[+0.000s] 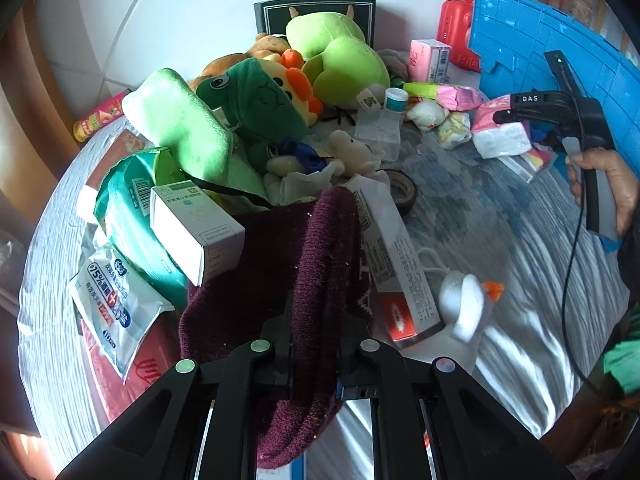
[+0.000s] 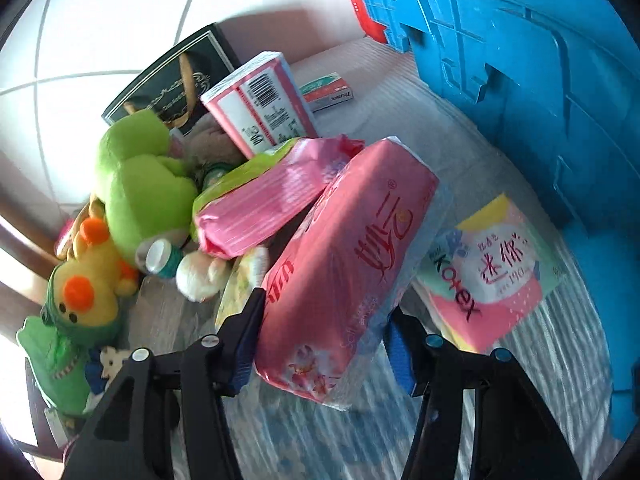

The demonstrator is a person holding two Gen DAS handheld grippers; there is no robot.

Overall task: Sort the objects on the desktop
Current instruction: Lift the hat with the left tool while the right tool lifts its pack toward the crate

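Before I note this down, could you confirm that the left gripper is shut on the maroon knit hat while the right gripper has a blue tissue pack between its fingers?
Not quite: the tissue pack at the right gripper is pink, not blue, as the right wrist view shows. The left gripper is indeed shut on the maroon knit hat.

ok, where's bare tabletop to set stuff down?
Free: the cloth strip between the long white box and the blue crate; also near the white duck toy. Crowded: the plush pile and left-side packets.
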